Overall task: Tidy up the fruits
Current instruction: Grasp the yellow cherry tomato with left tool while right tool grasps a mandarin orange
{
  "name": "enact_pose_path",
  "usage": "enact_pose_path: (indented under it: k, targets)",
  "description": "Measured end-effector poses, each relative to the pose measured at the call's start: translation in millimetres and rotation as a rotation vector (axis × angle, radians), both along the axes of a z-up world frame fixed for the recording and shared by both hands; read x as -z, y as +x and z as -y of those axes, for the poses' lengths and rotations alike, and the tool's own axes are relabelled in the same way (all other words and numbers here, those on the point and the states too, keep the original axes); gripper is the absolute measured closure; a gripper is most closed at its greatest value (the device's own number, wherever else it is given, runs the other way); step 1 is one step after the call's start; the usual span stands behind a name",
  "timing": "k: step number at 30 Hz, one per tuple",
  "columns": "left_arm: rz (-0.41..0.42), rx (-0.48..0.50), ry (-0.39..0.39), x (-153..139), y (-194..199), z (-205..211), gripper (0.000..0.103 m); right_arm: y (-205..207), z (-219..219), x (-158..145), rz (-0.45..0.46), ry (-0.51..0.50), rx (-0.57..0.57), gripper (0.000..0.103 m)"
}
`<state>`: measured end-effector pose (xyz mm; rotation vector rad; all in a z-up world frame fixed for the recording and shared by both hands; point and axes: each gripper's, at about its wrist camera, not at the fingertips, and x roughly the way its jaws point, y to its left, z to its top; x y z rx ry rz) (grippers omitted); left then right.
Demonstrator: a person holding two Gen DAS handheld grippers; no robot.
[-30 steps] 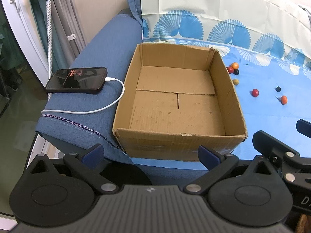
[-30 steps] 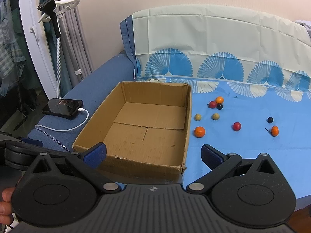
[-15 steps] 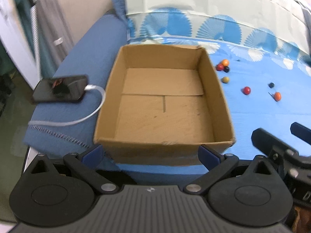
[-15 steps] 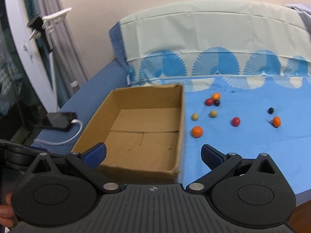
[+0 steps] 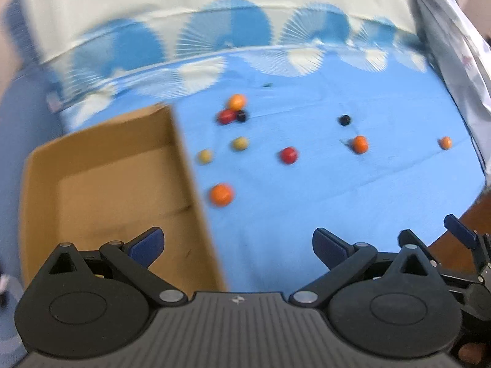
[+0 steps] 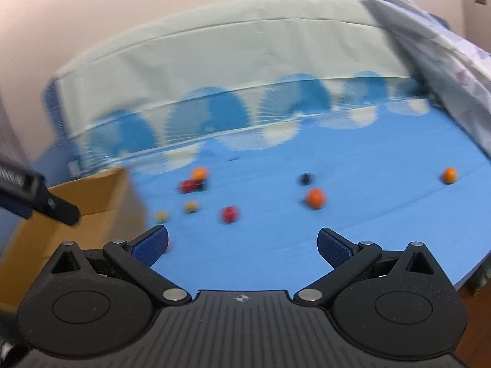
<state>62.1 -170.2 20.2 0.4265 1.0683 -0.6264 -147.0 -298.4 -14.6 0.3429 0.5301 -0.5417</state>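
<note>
Cardboard box (image 5: 101, 190) empty, fruits (image 5: 221, 194) loose on blue sheet (image 5: 337, 199).
Nothing sorted yet: fruits lie at box's three o'clock; left gripper (image 5: 237, 243) and right gripper (image 6: 242, 243) both gape, holding nothing.

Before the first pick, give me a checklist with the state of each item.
1. Left gripper open and holding nothing: ok.
2. Right gripper open and holding nothing: ok.
3. Cardboard box has room inside: ok, nothing seen in the visible part.
4. Nearest orange fruit free to grab: ok, it lies alone on the blue cloth beside the box.
5. Red fruit free to grab: not ok, bunched with two others.
6. Sharp view: not ok, both blurred.
</note>
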Motion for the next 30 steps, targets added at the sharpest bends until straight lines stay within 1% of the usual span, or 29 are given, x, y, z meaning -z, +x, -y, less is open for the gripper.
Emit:
enact_pose_path:
  k: [1, 3, 5, 6, 8, 10, 11, 14, 17, 19, 21, 22, 24, 25, 28, 29, 30]
  targets:
    - [-0.011, 0.013, 0.031, 8.1, 14.0, 16.8, 0.0, 2.8, 15.5, 6.5, -0.008, 0.002, 0.027, 0.0]
    - [-0.028, 0.049, 0.126, 29.0, 42.4, 56.6, 0.0, 11.5, 40.4, 19.3, -0.025, 0.034, 0.066, 0.0]
    - [-0.042, 0.12, 0.236, 54.7, 66.9, 93.9, 0.0, 19.0, 65.0, 33.2, -0.025, 0.065, 0.094, 0.0]
    - [-0.04, 0.171, 0.299, 69.1, 78.1, 112.1, 0.0, 26.3, 76.3, 40.7, -0.035, 0.079, 0.094, 0.0]
    - [-0.023, 0.253, 0.42, 95.2, 96.8, 137.1, 0.0, 39.7, 96.2, 55.0, -0.052, 0.088, 0.092, 0.0]
    - [-0.007, 0.296, 0.498, 117.4, 113.6, 154.5, 0.0, 55.7, 112.1, 68.9, -0.082, 0.094, 0.086, 0.0]
    - [-0.005, 0.3, 0.523, 127.1, 122.1, 161.5, 0.0, 64.8, 120.7, 77.0, -0.091, 0.107, 0.076, 0.0]
    - [-0.029, 0.3, 0.585, 158.0, 144.9, 174.2, 0.001, 92.8, 143.0, 100.7, -0.127, 0.152, 0.049, 0.0]
    - [-0.048, 0.327, 0.63, 182.2, 158.3, 175.9, 0.005, 116.6, 160.1, 119.5, -0.145, 0.177, 0.036, 0.0]
    - [-0.055, 0.339, 0.65, 194.4, 164.1, 175.0, 0.01, 129.8, 167.4, 129.0, -0.158, 0.168, 0.029, 0.0]
    - [-0.07, 0.343, 0.678, 206.2, 171.4, 173.8, 0.025, 140.5, 170.4, 134.9, -0.172, 0.156, 0.021, 0.0]
    - [-0.081, 0.34, 0.688, 210.5, 173.3, 172.8, 0.027, 145.8, 172.3, 137.8, -0.177, 0.152, 0.013, 0.0]
    - [-0.087, 0.336, 0.707, 218.3, 178.0, 169.7, 0.036, 151.7, 174.7, 141.3, -0.181, 0.138, 0.011, 0.0]
    - [-0.092, 0.339, 0.707, 220.8, 179.7, 168.2, 0.037, 155.8, 175.8, 144.0, -0.185, 0.129, 0.011, 0.0]
    - [-0.119, 0.34, 0.676, 222.4, 183.2, 164.3, 0.049, 164.5, 177.5, 151.4, -0.215, 0.097, 0.009, 0.001]
    - [-0.133, 0.338, 0.664, 221.4, 184.5, 163.4, 0.057, 166.8, 177.0, 153.8, -0.226, 0.086, 0.006, 0.001]
    - [-0.148, 0.334, 0.648, 220.6, 185.9, 162.4, 0.07, 168.0, 175.9, 156.1, -0.234, 0.076, -0.003, 0.005]
